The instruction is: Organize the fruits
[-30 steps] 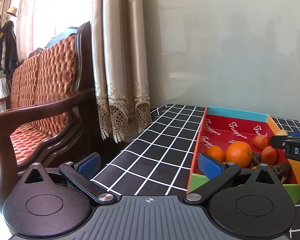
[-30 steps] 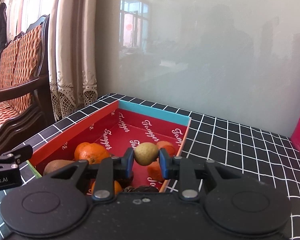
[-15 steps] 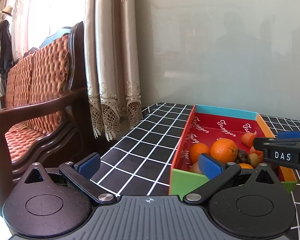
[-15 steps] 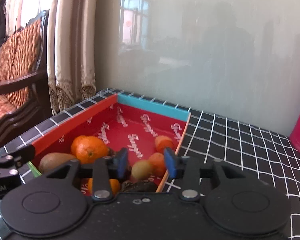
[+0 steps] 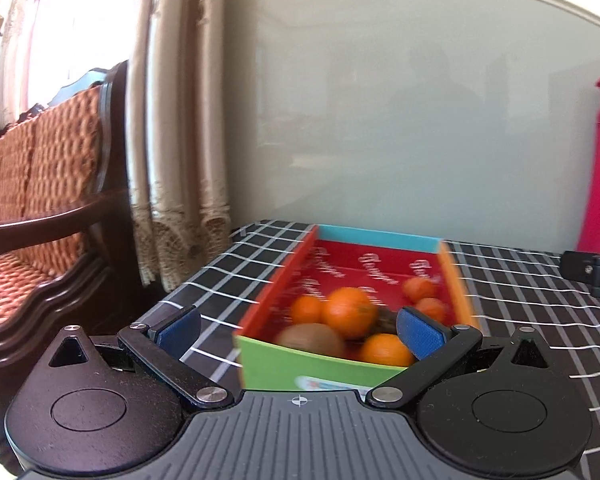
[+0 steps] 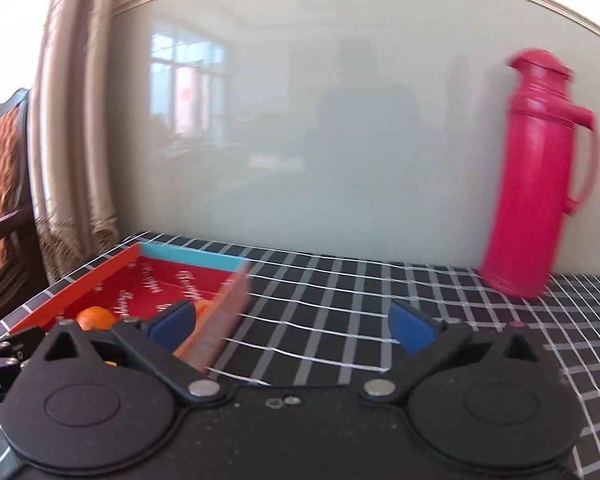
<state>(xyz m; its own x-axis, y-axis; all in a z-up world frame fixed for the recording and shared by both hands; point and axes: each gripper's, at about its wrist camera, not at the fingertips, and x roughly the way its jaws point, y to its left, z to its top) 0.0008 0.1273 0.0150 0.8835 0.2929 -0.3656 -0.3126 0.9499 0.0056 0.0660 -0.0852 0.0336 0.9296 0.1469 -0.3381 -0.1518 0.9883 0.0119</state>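
Note:
A shallow paper tray point(image 5: 278, 274) with a red floor, green near wall and blue far wall lies on the checked table. Several oranges point(image 5: 348, 312) and a brown kiwi point(image 5: 312, 338) rest in its near half. My left gripper point(image 5: 298, 330) faces the tray's green wall, open with nothing between its blue pads. My right gripper point(image 6: 290, 326) hangs over bare tablecloth just right of the tray point(image 6: 100, 276); its jaws are opening wide and nothing is between them. One orange point(image 6: 96, 317) shows behind its left finger. The pale fruit is hidden.
A tall pink thermos flask point(image 6: 536, 176) stands at the back right against the wall. A wooden sofa with orange cushions point(image 5: 40, 200) and beige curtains point(image 5: 176, 120) sit left of the table's edge. Black checked tablecloth point(image 6: 340, 308) stretches right of the tray.
The right gripper opened, dropped the small pale fruit into the tray, and swung right off the tray toward the thermos. The left gripper shifted right, so the tray now sits centred before it.

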